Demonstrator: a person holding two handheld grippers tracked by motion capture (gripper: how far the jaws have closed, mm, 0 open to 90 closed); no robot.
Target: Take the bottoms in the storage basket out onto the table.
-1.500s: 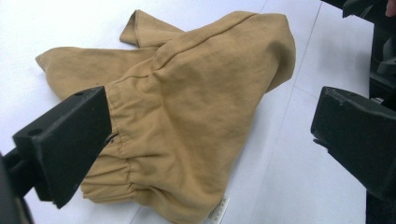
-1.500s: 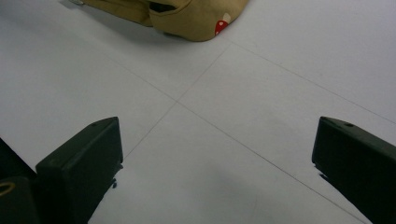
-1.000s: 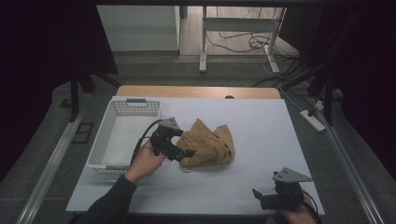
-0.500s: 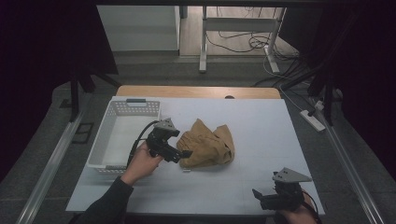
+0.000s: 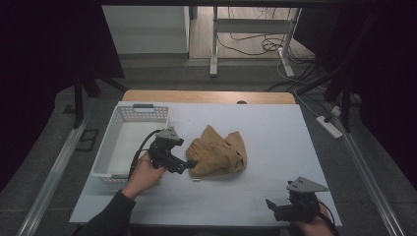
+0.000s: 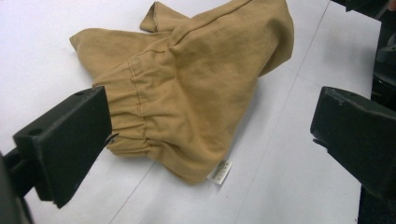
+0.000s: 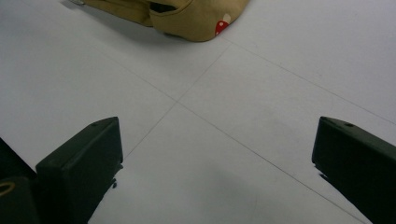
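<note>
Reaching for the tan garment (image 6: 196, 88) with the left tool (image 5: 189, 164) spread wide; next it should pinch the elastic hem

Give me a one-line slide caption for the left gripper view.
Open left gripper closing in on the gathered hem of a crumpled tan garment on the white table.

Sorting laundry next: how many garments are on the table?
1: a tan garment crumpled mid-table, right of the white basket, with the open left tool at its edge. More could be folded inside.
</note>
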